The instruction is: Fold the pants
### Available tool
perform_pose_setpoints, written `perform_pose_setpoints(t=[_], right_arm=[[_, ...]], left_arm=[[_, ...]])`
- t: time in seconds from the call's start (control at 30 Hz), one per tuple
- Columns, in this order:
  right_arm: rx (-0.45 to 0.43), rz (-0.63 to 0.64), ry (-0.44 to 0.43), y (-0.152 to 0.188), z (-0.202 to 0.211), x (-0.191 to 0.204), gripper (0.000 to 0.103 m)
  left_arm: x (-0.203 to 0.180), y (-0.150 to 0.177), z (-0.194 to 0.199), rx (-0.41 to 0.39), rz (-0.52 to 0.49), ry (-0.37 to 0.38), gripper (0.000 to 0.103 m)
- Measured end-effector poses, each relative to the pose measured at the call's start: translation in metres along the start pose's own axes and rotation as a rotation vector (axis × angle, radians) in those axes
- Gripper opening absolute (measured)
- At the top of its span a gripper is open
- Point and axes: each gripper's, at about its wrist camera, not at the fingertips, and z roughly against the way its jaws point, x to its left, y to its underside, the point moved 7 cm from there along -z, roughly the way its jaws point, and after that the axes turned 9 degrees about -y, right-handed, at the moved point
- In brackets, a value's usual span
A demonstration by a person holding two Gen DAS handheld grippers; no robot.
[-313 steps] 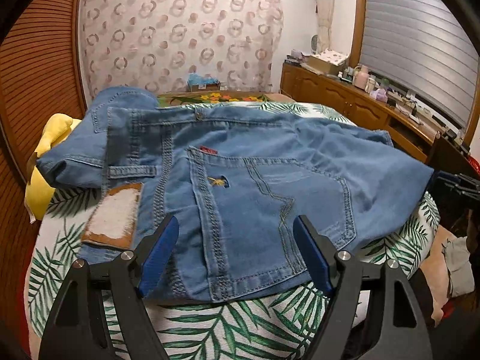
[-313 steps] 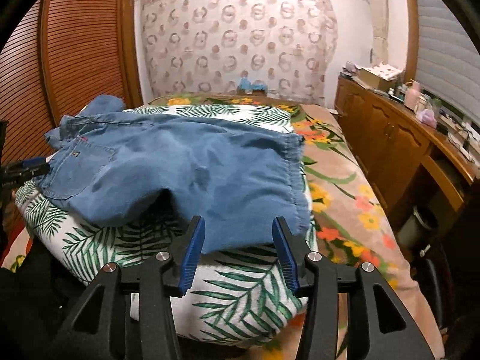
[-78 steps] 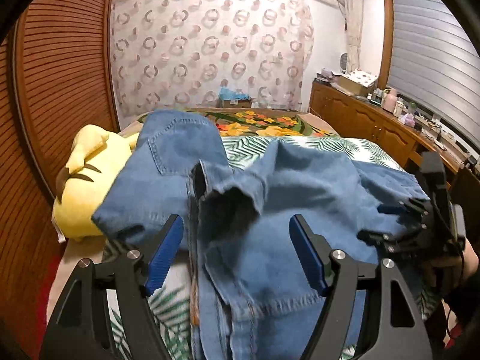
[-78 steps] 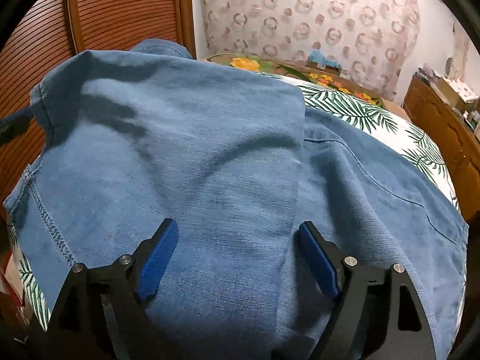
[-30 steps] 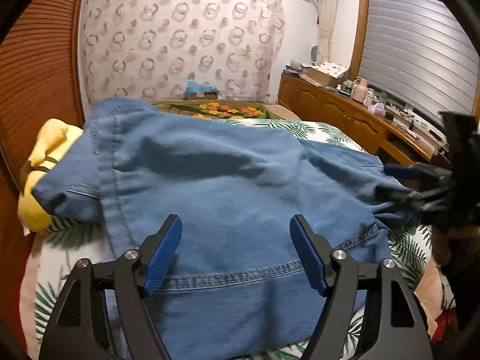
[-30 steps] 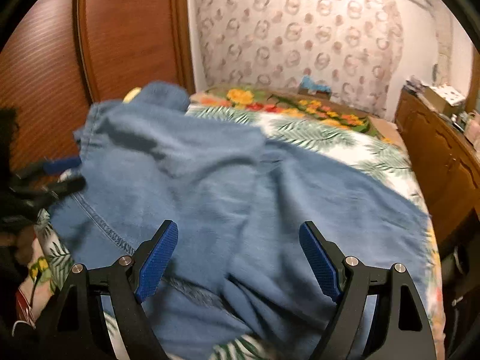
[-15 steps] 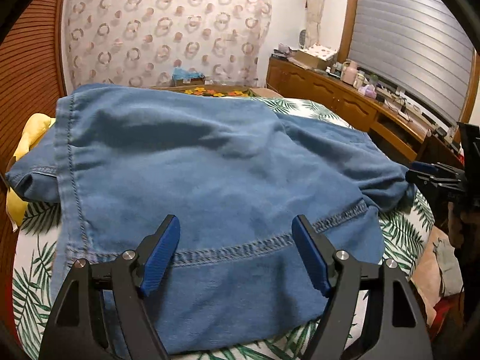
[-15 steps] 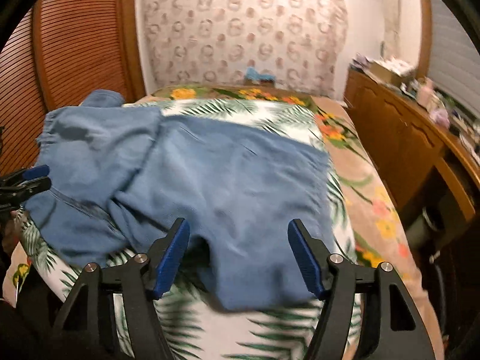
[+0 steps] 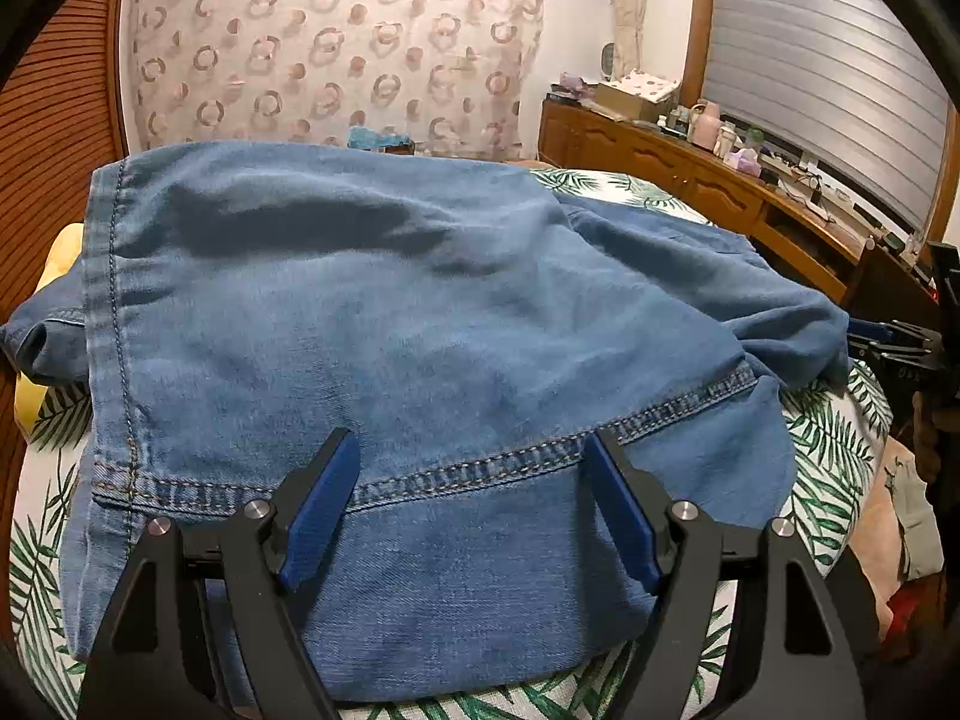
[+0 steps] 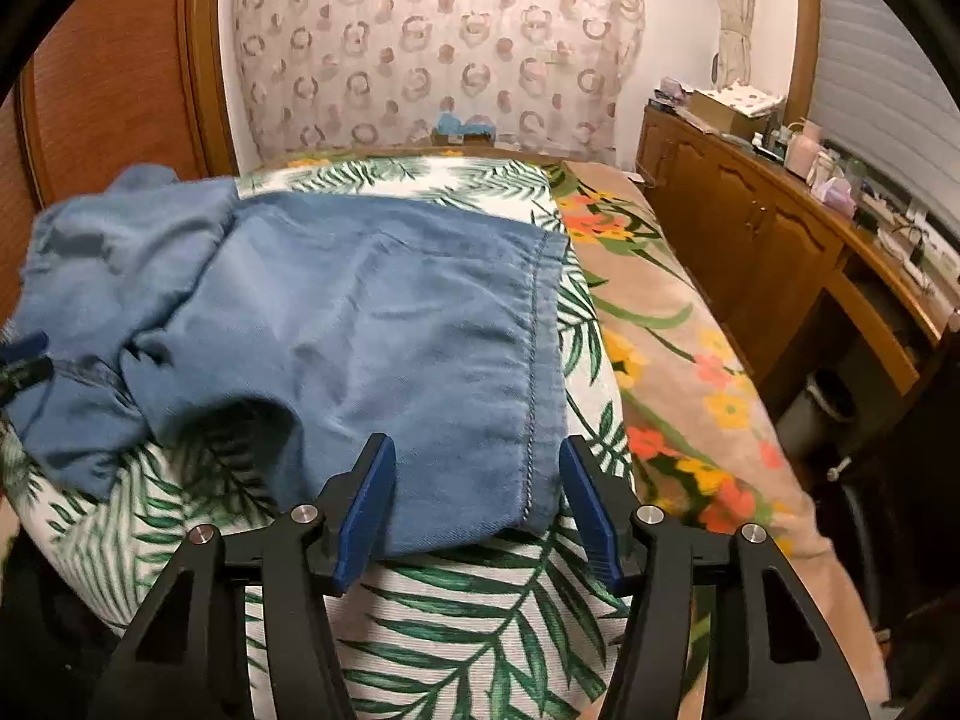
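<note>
Across a white bedspread printed with green palm leaves (image 10: pixel 480 618) lies a pair of faded blue denim pants (image 9: pixel 420 330), folded over on itself and spread from about nine o'clock to three o'clock in the left wrist view, a stitched hem running across its near edge. At nine o'clock a soft yellow plush toy (image 9: pixel 57 252) peeks out from under the denim. Beneath the leaf cover, a tan blanket with orange and yellow flowers (image 10: pixel 678 360) runs toward two o'clock in the right wrist view. Beyond the bed at twelve o'clock hangs a pale curtain patterned with rings (image 10: pixel 432 48); ribbed brown wooden panelling (image 9: pixel 60 120) stands at ten o'clock, and a long brown wooden sideboard crowded with small items (image 10: pixel 768 204) sits at two o'clock beneath a grey slatted blind (image 9: pixel 822 60).

The left gripper (image 9: pixel 471 501) is released, its blue pads spread wide over the hem, not pressing the cloth. The right gripper (image 10: pixel 477 495) is closing, its pads on either side of the pants' near corner but not yet pinching it.
</note>
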Motion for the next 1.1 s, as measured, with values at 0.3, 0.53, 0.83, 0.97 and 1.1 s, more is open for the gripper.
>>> perform_pose_setpoints(t=[0.3,0.53,0.83,0.97,1.1], right_arm=[[0.009,-0.03,-0.053,0.001,0.004,-0.009,0.046],[0.007,-0.023,-0.095,0.004,0.002,-0.017,0.012],[-0.139,-0.107,0.006,-0.026,0.042,-0.079,0.011],[-0.138,-0.057,0.036,-0.036,0.042,-0.073,0.011],[-0.179,-0.059,-0.009,-0.048,0.053,-0.062,0.011]], left_arm=[[-0.001,0.001,0.001,-0.002,0.008,0.013,0.078],[0.0,0.002,0.001,-0.002,0.007,0.014,0.078],[0.009,-0.004,0.011,-0.006,0.04,0.025,0.078],[0.012,-0.009,0.017,-0.02,0.042,0.019,0.078],[0.015,-0.015,0.027,-0.041,0.042,0.016,0.078]])
